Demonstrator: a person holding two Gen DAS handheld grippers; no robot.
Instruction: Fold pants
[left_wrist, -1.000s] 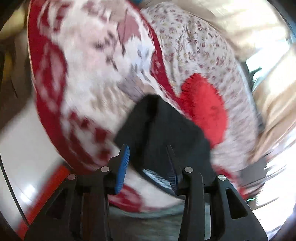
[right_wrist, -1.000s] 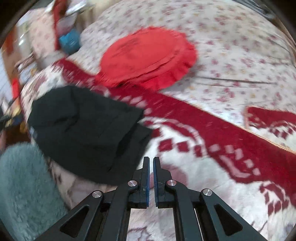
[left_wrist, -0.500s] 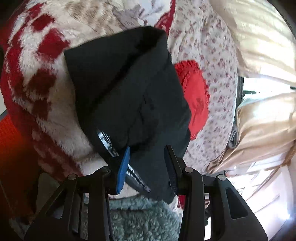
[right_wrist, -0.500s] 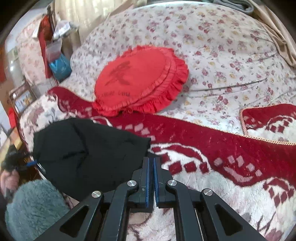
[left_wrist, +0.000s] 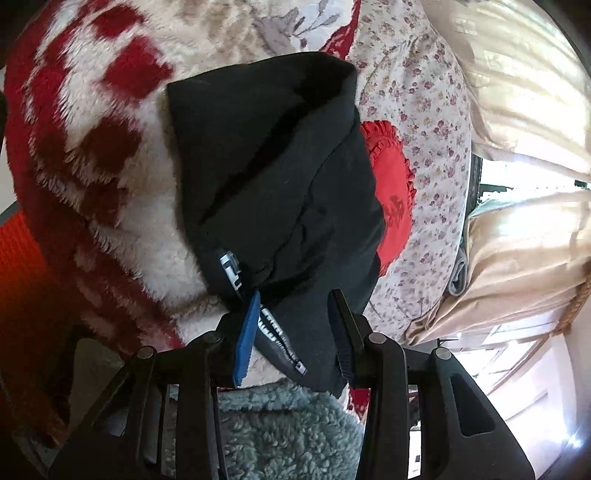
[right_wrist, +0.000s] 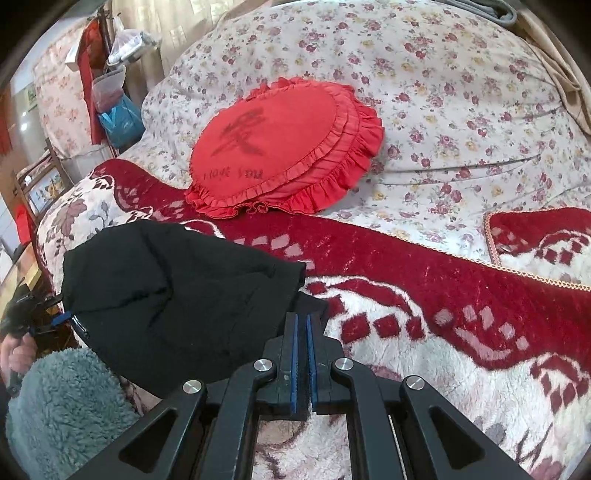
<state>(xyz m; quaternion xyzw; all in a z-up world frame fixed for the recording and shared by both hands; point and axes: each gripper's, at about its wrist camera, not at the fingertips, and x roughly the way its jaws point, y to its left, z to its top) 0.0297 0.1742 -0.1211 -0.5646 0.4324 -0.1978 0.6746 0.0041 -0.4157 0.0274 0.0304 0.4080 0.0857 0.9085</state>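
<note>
Lying folded into a compact bundle on the red-and-cream fleece blanket (left_wrist: 110, 155), the black pants (left_wrist: 273, 177) fill the middle of the left wrist view, one edge hanging toward the grey fuzzy sleeve (left_wrist: 288, 424) below. The left gripper (left_wrist: 293, 332) stands wide apart with blue pads, straddling the near edge of the cloth where a white waistband label shows; the fabric lies between the fingers but neither pad clearly presses on it. Beyond the bundle sits a red frilled cushion (left_wrist: 395, 199) on the floral bedsheet (left_wrist: 432, 110), with cream curtains (left_wrist: 517, 110) at the right. In the right wrist view, the right gripper (right_wrist: 302, 354) has its jaws nearly together, only a thin dark gap between the blue pads, and I cannot tell whether a corner of cloth is pinched there. The pants (right_wrist: 177, 302) lie just left of it on the blanket (right_wrist: 443, 350), the cushion (right_wrist: 284, 147) farther back.
</note>
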